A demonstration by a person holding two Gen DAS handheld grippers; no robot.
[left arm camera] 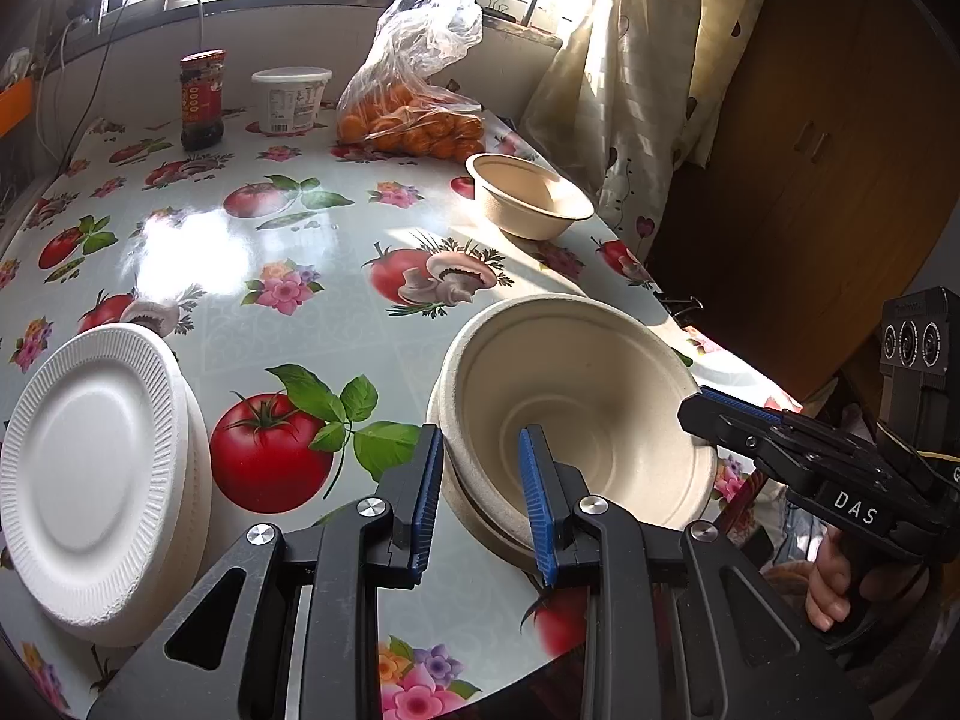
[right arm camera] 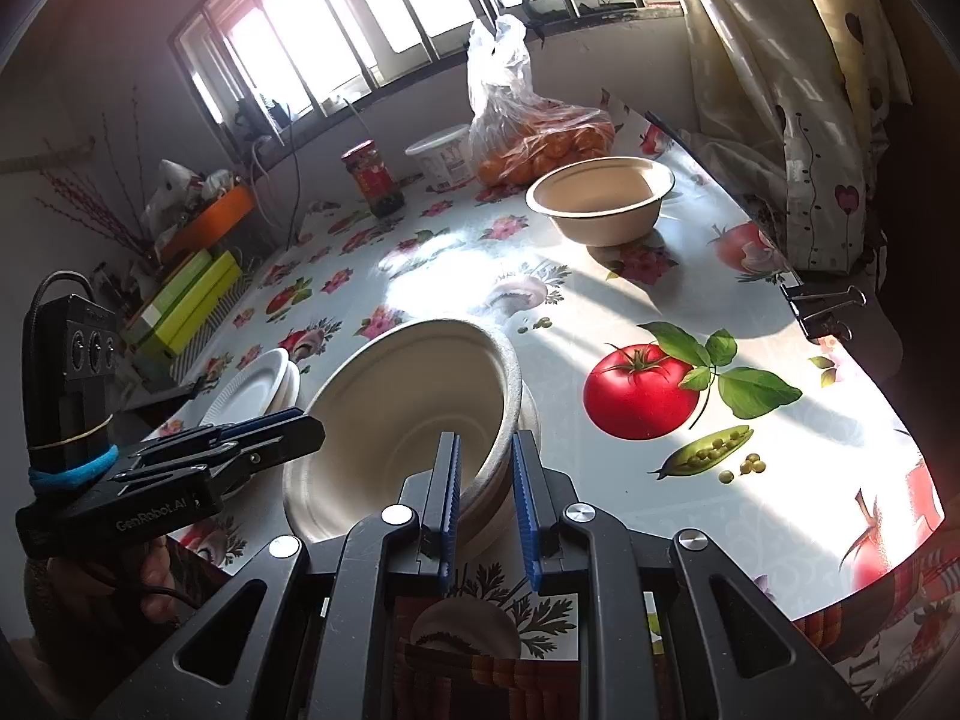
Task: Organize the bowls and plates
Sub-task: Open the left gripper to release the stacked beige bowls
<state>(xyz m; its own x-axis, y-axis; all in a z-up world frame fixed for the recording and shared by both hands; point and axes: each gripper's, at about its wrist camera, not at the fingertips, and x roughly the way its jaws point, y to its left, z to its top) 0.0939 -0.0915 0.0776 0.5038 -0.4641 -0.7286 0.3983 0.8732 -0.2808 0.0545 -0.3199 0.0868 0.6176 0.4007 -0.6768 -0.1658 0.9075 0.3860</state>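
Two beige paper bowls (left arm camera: 576, 396) sit nested near the table's front edge, the upper one tilted in the lower (right arm camera: 414, 396). My left gripper (left arm camera: 483, 501) is shut on their near rim, one pad outside and one inside. My right gripper (right arm camera: 486, 480) is shut on the opposite rim, and its tips (left arm camera: 699, 411) show at the bowls' right side. The left gripper (right arm camera: 303, 426) appears at the bowls' left edge in the right wrist view. A stack of white foam plates (left arm camera: 90, 480) lies to the left. A third beige bowl (left arm camera: 528, 195) stands alone farther back on the right.
At the back stand a red-labelled jar (left arm camera: 203, 99), a white tub (left arm camera: 291, 99) and a plastic bag of oranges (left arm camera: 408, 114). A binder clip (right arm camera: 822, 306) grips the tablecloth at the right table edge, beside a curtain (right arm camera: 798, 120). Green boxes (right arm camera: 180, 306) lie off the left side.
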